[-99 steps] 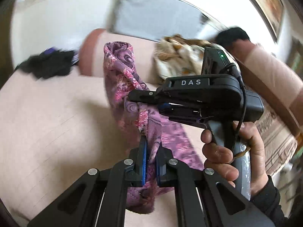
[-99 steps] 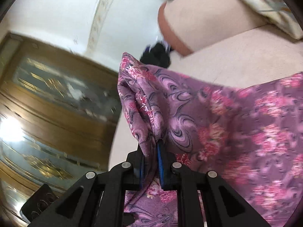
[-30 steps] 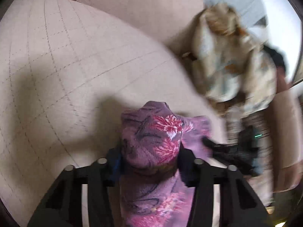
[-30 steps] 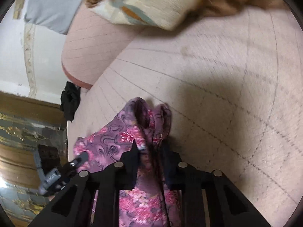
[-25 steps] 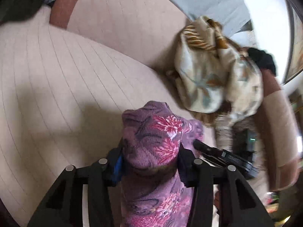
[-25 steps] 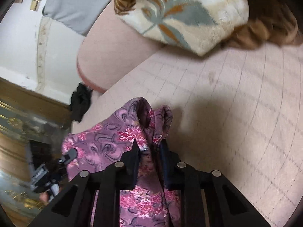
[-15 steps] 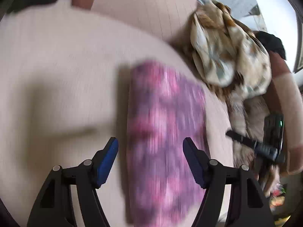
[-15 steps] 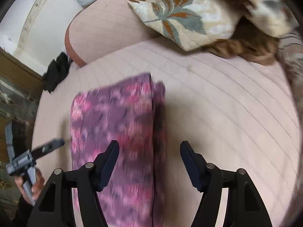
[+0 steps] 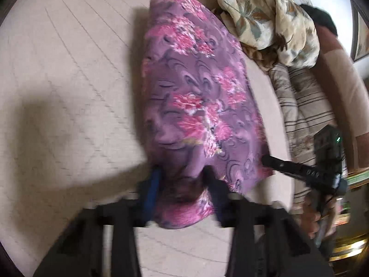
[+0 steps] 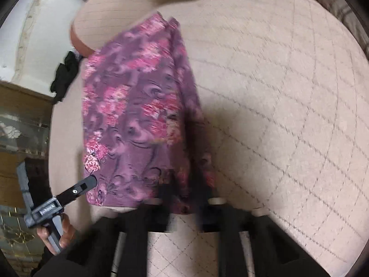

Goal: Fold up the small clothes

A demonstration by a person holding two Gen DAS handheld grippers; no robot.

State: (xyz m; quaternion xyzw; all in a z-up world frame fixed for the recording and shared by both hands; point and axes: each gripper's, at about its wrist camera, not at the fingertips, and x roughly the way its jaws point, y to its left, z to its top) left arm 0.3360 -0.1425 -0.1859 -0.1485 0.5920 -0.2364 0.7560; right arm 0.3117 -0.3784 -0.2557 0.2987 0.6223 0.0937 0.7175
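A purple floral garment (image 9: 196, 87) lies folded flat on the beige quilted cushion (image 9: 69, 69). In the left wrist view my left gripper (image 9: 183, 184) straddles the garment's near left corner; its jaws are closing and the bunched cloth fills the gap between the pads. My right gripper (image 9: 267, 160) meets the near right corner there. The right wrist view is blurred: the garment (image 10: 133, 106) runs away from me, and my right gripper (image 10: 184, 196) is shut on its near edge. The left gripper (image 10: 91, 182) touches the other near corner.
A cream leaf-patterned throw (image 9: 265, 13) and striped fabric (image 9: 299, 97) are heaped right of the garment. A dark bundle of clothes (image 10: 65, 76) lies by the cushion's far left end, next to a wooden glass-fronted cabinet (image 10: 18, 124). A person's hand (image 10: 57, 235) holds the left gripper.
Both grippers carried the garment down onto the cushion, opened wide and let it lie flat. They have since drawn back to its near edge and closed on the two near corners.
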